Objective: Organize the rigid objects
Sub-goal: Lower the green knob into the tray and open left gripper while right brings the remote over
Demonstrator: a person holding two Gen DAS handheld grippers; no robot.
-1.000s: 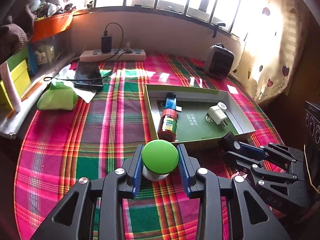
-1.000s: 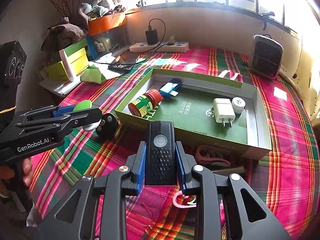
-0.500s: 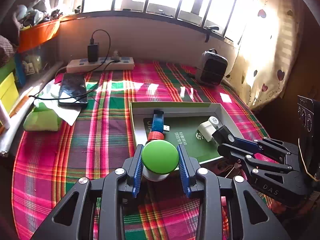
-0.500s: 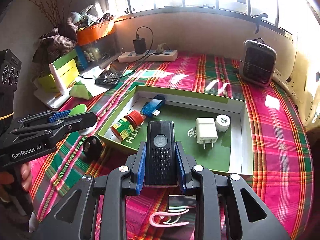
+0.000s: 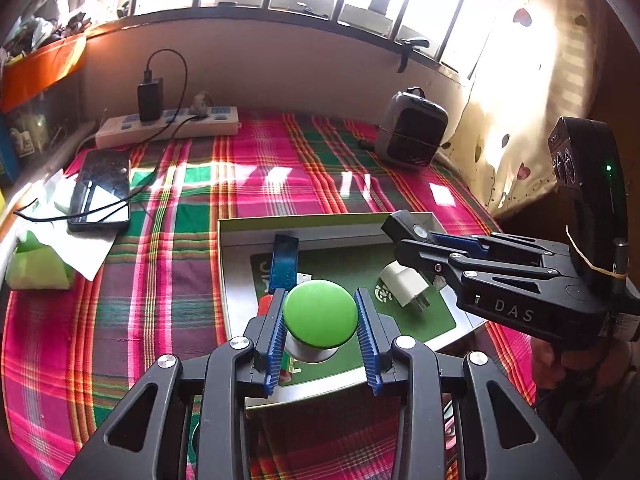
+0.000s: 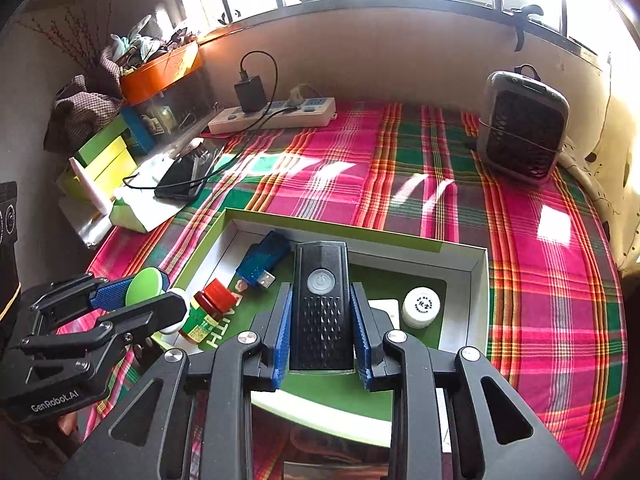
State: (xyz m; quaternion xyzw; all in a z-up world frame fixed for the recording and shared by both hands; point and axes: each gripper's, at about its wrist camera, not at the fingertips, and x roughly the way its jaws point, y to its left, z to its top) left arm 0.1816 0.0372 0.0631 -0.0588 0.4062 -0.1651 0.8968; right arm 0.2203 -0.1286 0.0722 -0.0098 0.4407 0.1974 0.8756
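My left gripper [image 5: 320,320] is shut on a green-capped jar [image 5: 320,314] and holds it over the near left part of the green box [image 5: 228,248]. My right gripper [image 6: 322,322] is shut on a black remote-like device [image 6: 322,300] above the box [image 6: 476,280]. In the box lie a blue USB adapter [image 6: 262,258], a red-capped bottle [image 6: 206,314], a white charger plug [image 5: 402,284] and a small white round jar [image 6: 421,306]. The right gripper shows in the left wrist view [image 5: 404,236], and the left gripper in the right wrist view [image 6: 160,294].
A power strip [image 6: 276,114] with a charger, a phone [image 5: 100,188] on its cable, a green tissue pack [image 5: 36,268] and a grey heater [image 6: 524,124] stand on the plaid cloth. Boxes and an orange tray [image 6: 160,72] line the left wall.
Both grippers have moved forward with their objects and now hang over the box; the jar has come from in front of the box to above its near left part.
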